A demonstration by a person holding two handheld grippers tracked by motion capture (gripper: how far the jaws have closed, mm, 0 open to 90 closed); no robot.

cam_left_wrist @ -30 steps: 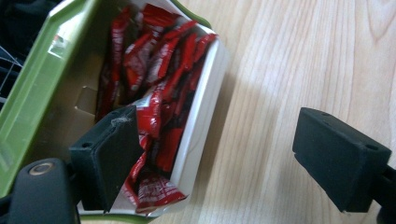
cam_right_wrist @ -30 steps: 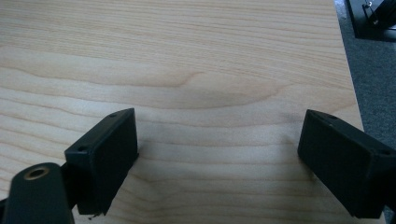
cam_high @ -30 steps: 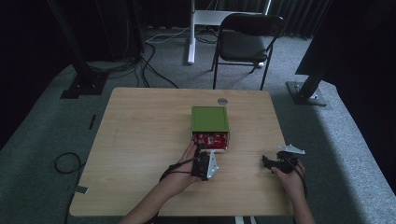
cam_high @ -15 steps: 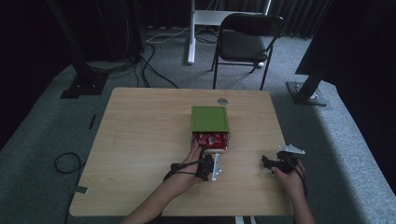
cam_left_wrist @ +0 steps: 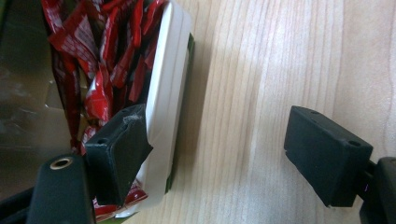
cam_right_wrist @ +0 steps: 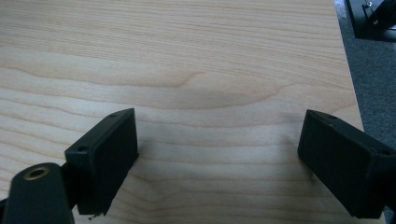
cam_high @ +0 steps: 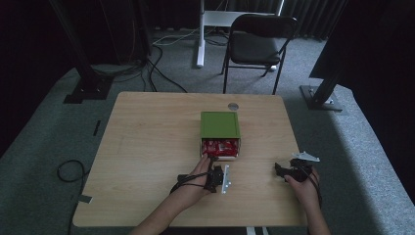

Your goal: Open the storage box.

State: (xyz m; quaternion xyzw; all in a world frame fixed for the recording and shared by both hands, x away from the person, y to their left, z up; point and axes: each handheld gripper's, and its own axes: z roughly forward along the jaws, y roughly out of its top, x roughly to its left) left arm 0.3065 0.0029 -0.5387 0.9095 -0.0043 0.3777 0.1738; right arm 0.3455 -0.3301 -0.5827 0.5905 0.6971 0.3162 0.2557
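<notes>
A green box (cam_high: 220,125) lies mid-table with its near end open, and red packets (cam_high: 220,145) show inside. My left gripper (cam_high: 216,173) sits just in front of that opening, held in a hand whose fingers reach the box's front. In the left gripper view the gripper (cam_left_wrist: 224,156) is open: one jaw stands against the box's white rim (cam_left_wrist: 166,112) beside the red packets (cam_left_wrist: 98,70), the other over bare wood. My right gripper (cam_high: 282,171) rests near the table's right front, and it (cam_right_wrist: 219,158) is open with only tabletop between the jaws.
The wooden table (cam_high: 147,147) has a small round grey insert (cam_high: 233,105) behind the box. A folding chair (cam_high: 259,44) and a white desk leg (cam_high: 199,34) stand beyond the far edge. Black stand bases (cam_high: 323,95) sit on the carpet, with cables (cam_high: 68,171) at left.
My left gripper has shifted slightly right and a little toward the person, staying at the box's open end. The right gripper has not moved.
</notes>
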